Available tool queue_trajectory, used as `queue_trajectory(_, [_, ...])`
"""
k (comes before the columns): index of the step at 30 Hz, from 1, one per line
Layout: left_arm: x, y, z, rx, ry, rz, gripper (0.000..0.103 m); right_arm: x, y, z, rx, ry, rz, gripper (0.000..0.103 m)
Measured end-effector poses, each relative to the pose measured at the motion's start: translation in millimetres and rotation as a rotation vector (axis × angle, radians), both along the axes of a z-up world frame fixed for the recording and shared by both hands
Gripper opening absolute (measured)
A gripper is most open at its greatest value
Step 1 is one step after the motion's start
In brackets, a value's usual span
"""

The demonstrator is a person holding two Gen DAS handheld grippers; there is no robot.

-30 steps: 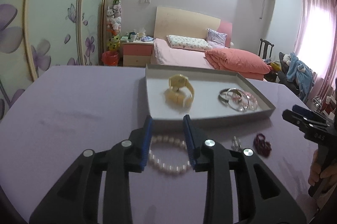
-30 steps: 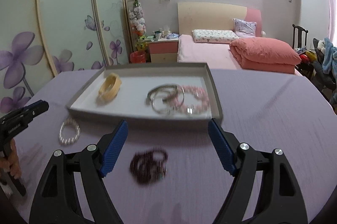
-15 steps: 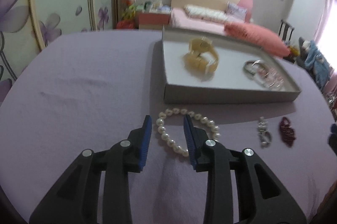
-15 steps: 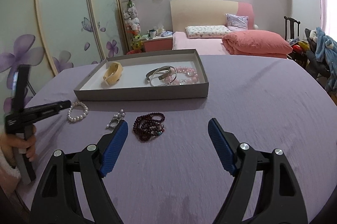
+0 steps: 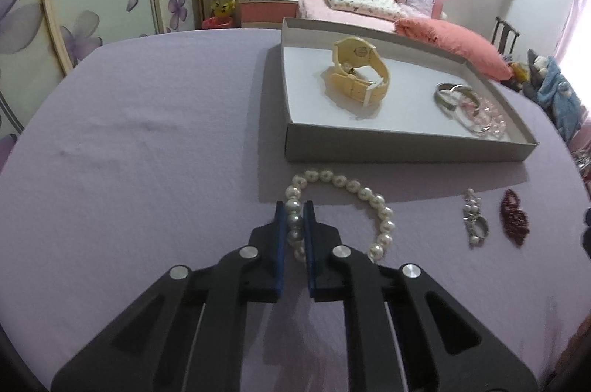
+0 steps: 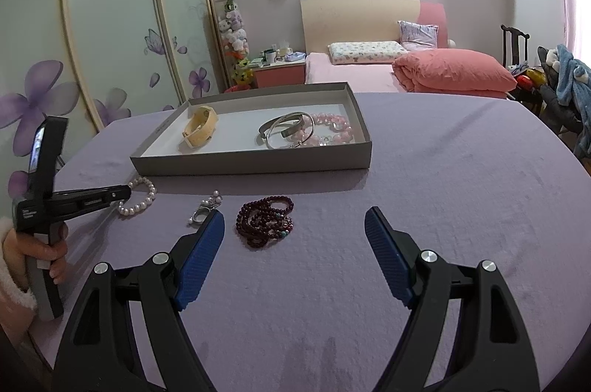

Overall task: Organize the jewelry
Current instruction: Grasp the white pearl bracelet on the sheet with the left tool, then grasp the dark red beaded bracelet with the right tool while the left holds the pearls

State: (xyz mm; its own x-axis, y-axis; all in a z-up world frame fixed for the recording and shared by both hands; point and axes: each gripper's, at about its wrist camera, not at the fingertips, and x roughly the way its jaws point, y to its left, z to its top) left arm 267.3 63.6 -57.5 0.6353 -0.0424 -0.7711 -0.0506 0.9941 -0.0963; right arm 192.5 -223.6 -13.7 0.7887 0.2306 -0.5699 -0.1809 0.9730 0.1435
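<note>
Purple tabletop: your left gripper [image 5: 294,220] fingers pinch the pearl bracelet [image 5: 345,207]; round beads may slip out. Right gripper [image 6: 294,233] fingers stay apart.

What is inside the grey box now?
Inside the grey box lie a yellow watch, silver bangles and a pink bead bracelet. The bangles overlap the pink beads, so part of that bracelet is covered.

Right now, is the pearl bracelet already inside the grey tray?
No, the pearl bracelet lies on the purple cloth in front of the tray, pinched by the left gripper.
</note>
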Motion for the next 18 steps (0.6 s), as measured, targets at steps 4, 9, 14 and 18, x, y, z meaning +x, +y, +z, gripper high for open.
queue_trajectory(4, [-23.8, 8.1, 17.5, -0.076, -0.106, -0.029, 0.01, 4.4, 1.2, -2.8, -0.009, 0.018, 0.004, 0.078])
queue_trajectory(9, [-51.9, 20.1, 45.7, -0.164, -0.257, -0.058, 0.01, 14.4, 8.7, -12.4, -0.037, 0.075, 0.032, 0.078])
queue_trajectory(14, [-69.8, 27.1, 63.2, -0.222, -0.332, -0.071, 0.01, 23.3, 17.9, -22.4, -0.067, 0.127, 0.061, 0.078])
queue_trajectory(18, [-73.9, 25.9, 66.8, -0.231, -0.347, -0.073, 0.01, 32.4, 23.5, -29.1, -0.085, 0.178, 0.081, 0.078])
